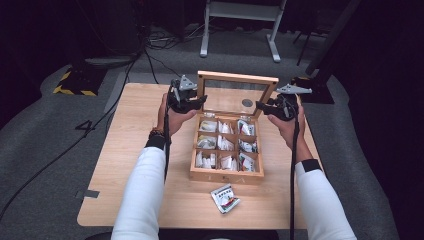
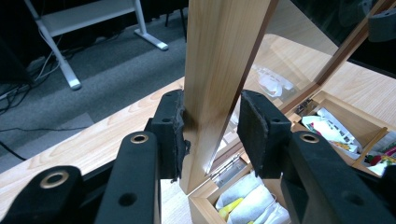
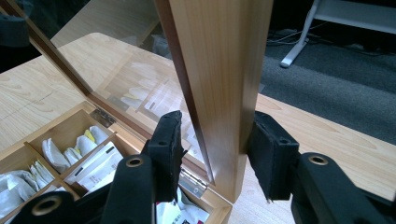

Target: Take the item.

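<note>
Standing upright on its rear hinges, the lid [image 1: 236,93] of the wooden tea box [image 1: 227,174] rises between the two hands, its long axis running left to right across the counter [image 1: 132,150]. Left tool [image 1: 189,102] sits at the lid's left side rail; in the left gripper view one pad [image 2: 173,135] presses the rail's outer face, the other stands just off the inner face, so the hold looks closed down but light. Box compartments below hold tea bags [image 1: 224,143], open to view. Right tool [image 1: 273,107] straddles the right side rail [image 3: 219,88]; jaws stand either side, outer pad touching, inner pad [image 3: 169,140] near the glass edge. Both hands equally near. One loose sachet [image 1: 225,197] lies on the counter in front of the box, well apart, clear of the lid's swing.
</note>
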Tool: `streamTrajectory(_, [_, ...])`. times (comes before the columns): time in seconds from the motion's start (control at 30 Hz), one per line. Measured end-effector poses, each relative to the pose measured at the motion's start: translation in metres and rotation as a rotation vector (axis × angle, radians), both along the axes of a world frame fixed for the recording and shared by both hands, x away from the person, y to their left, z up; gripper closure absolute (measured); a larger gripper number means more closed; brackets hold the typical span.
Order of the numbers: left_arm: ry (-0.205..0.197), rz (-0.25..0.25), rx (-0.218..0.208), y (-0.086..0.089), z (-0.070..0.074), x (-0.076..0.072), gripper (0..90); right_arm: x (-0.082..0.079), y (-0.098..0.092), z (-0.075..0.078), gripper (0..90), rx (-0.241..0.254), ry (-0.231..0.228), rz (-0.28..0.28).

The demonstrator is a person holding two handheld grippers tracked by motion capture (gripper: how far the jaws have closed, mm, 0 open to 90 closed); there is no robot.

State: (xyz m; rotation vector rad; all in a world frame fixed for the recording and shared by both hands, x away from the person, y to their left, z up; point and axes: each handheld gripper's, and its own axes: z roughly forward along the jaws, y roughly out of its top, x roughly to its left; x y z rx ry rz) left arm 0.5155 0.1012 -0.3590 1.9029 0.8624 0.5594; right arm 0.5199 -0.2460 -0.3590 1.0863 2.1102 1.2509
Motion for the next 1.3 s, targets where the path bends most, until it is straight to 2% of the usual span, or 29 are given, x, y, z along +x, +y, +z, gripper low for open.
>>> streamTrajectory(0.17, [-0.023,-0.014,-0.016,0.003,0.007,-0.005,62.9,-0.003,-0.002,0.003,56.6,0.012,-0.010,0.012])
streamTrajectory(0.2, [-0.028,-0.019,0.014,0.003,0.009,-0.006,63.3,-0.006,-0.004,0.006,57.0,0.030,-0.023,0.012])
streamTrajectory(0.27, [-0.032,-0.021,0.027,0.002,0.011,-0.008,63.3,-0.010,-0.004,0.010,58.1,0.029,-0.029,0.011])
streamTrajectory(0.4, [-0.039,-0.027,0.028,0.003,0.014,-0.013,63.1,-0.015,-0.006,0.016,58.3,0.035,-0.046,0.018])
streamTrajectory(0.53, [-0.042,-0.028,0.035,0.002,0.017,-0.021,62.1,-0.021,-0.004,0.020,58.5,-0.011,-0.053,0.036])
streamTrajectory(0.6, [-0.038,-0.030,0.050,0.001,0.018,-0.024,61.5,-0.024,-0.004,0.021,58.3,-0.028,-0.059,0.046])
streamTrajectory(0.67, [-0.037,-0.030,0.077,-0.001,0.019,-0.028,60.5,-0.031,-0.005,0.021,58.0,-0.019,-0.074,0.056])
streamTrajectory(0.7, [-0.037,-0.030,0.077,-0.001,0.019,-0.028,60.3,-0.031,-0.005,0.021,58.0,-0.019,-0.074,0.056])
streamTrajectory(0.77, [-0.036,-0.029,0.088,-0.002,0.019,-0.032,60.0,-0.036,-0.009,0.023,57.5,0.016,-0.081,0.066])
streamTrajectory(0.93, [-0.045,-0.047,0.102,0.000,0.016,-0.039,59.5,-0.045,-0.011,0.021,57.9,0.012,-0.083,0.080])
streamTrajectory(1.13, [-0.067,-0.037,0.120,-0.002,0.015,-0.050,58.7,-0.052,-0.012,0.018,57.5,0.001,-0.090,0.092])
streamTrajectory(1.23, [-0.080,-0.020,0.100,0.001,0.018,-0.057,60.6,-0.054,-0.012,0.017,57.8,-0.003,-0.095,0.088])
streamTrajectory(1.27, [-0.079,-0.024,0.081,0.004,0.018,-0.060,62.0,-0.054,-0.011,0.017,57.7,-0.004,-0.095,0.088])
streamTrajectory(1.3, [-0.081,-0.026,0.079,0.006,0.017,-0.062,62.5,-0.055,-0.011,0.017,57.7,-0.005,-0.095,0.087])
